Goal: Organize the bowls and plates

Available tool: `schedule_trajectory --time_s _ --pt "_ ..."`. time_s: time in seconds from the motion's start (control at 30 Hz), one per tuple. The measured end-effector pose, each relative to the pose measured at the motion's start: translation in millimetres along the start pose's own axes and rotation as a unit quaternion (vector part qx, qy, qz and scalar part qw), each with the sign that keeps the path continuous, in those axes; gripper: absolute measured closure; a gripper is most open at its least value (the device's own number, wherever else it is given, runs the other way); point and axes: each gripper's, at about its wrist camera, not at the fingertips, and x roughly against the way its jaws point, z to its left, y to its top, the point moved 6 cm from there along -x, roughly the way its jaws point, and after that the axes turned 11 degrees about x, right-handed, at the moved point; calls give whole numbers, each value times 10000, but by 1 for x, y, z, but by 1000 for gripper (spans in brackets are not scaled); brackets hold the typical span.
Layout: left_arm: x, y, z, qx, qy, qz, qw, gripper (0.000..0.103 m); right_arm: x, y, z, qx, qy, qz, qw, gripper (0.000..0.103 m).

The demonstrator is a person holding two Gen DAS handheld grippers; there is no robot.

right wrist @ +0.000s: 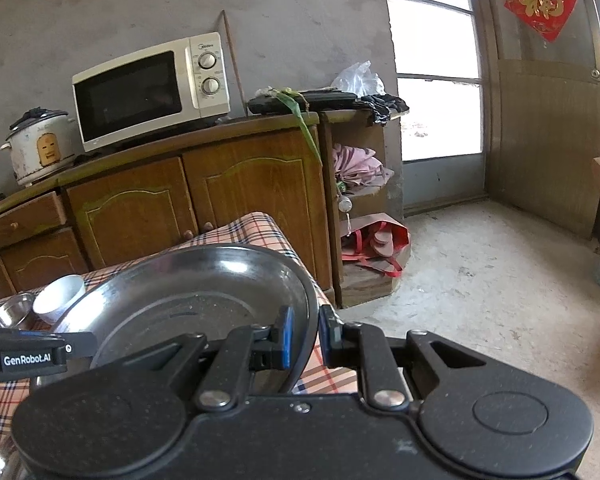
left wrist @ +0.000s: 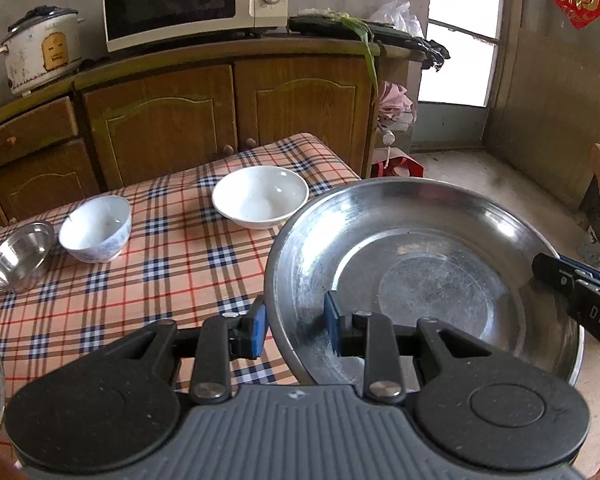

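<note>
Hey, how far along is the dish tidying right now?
Early. Nothing looks stacked yet. In hand: the big steel plate, gripped at opposite rims by the left claw and right claw, off the table. Left: the white bowl, patterned bowl and small steel bowl sit apart on the cloth.

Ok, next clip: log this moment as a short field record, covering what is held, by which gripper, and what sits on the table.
held: steel plate, lifted
left gripper: jaws clamp the plate's near rim
right gripper: jaws shut on the opposite rim
on table: white bowl, blue-patterned bowl, small steel bowl
</note>
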Motion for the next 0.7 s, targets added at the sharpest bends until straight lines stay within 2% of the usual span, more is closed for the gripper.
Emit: schedule_trajectory --time_s 0.7 --pt "22 -10 27 87 140 -87 9998 73 14 0 32 177 190 44 9997 84"
